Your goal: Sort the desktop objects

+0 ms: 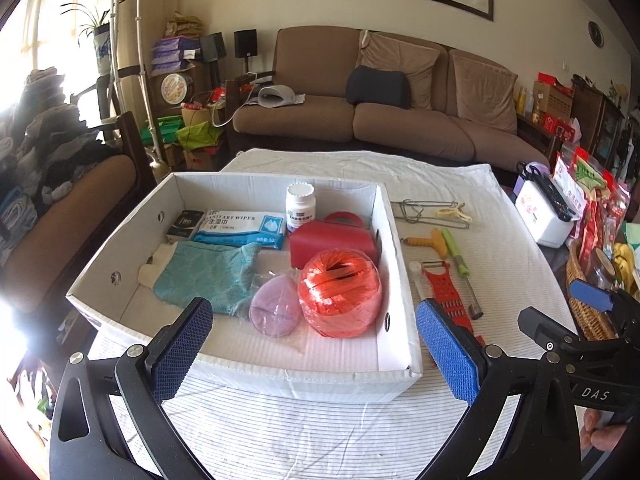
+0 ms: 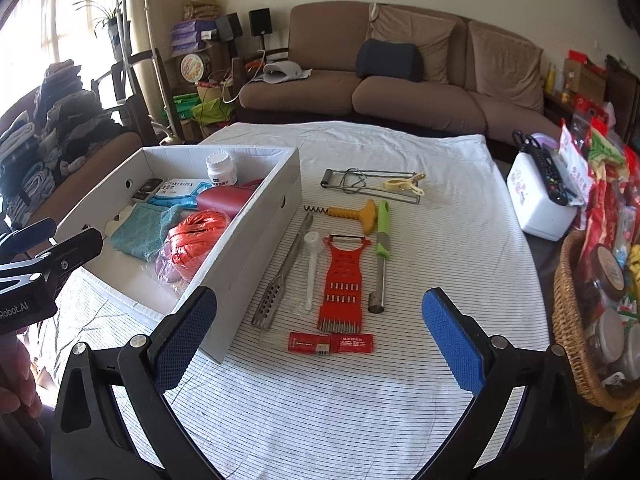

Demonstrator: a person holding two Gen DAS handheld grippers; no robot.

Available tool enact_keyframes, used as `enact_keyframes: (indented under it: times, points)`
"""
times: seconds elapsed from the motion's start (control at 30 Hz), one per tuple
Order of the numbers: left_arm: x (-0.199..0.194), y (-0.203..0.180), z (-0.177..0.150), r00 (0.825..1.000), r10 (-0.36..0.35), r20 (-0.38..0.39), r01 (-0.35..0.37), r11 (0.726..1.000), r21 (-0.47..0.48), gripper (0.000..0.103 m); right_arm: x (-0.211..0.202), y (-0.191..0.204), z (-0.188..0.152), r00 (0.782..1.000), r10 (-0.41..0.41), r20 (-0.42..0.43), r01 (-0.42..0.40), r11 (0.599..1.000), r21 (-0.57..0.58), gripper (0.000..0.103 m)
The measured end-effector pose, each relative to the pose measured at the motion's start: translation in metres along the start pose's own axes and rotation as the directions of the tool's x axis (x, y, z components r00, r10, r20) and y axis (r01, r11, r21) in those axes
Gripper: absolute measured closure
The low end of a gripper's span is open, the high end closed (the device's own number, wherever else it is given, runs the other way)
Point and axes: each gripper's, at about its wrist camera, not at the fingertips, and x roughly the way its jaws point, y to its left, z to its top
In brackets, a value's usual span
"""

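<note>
Both grippers hover low over the striped table [image 2: 320, 400], the left gripper [image 1: 314, 344] and right gripper [image 2: 320, 332] each with fingers spread wide and empty. Just ahead of the right one lie two red packets [image 2: 331, 343], then a red grater [image 2: 343, 280], a green corer [image 2: 381, 252] and a yellow corkscrew [image 2: 352, 212]. Left of these, the white box [image 1: 394, 272] holds an orange twine ball [image 1: 340, 292], a teal cloth [image 1: 208, 276], wipes [image 1: 242, 228] and a white bottle [image 1: 301, 206].
</note>
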Motion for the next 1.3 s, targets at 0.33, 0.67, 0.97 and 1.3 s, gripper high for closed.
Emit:
enact_keyframes:
  times: [0.33, 0.67, 0.97, 1.3]
  points:
    - [0.016, -0.044, -0.006, 0.996, -0.085, -0.023, 0.086, 0.995, 0.041, 0.0, 0.012, -0.039, -0.006, 0.999, -0.043, -0.029, 0.044, 0.998, 0.043, 0.0]
    - [0.021, -0.107, -0.019, 0.971, -0.24, -0.024, 0.241, 0.964, 0.117, 0.0, 0.027, -0.102, -0.009, 0.998, -0.02, -0.051, 0.025, 0.993, 0.113, 0.004]
    - [0.021, -0.137, -0.047, 0.946, -0.322, -0.035, 0.322, 0.926, 0.198, 0.0, 0.081, -0.129, -0.018, 0.989, 0.086, -0.117, -0.066, 0.984, 0.164, 0.034]
    - [0.035, -0.114, -0.037, 0.948, -0.314, -0.058, 0.319, 0.939, 0.13, 0.0, 0.157, -0.099, -0.025, 0.979, 0.113, -0.172, -0.087, 0.985, 0.15, 0.043]
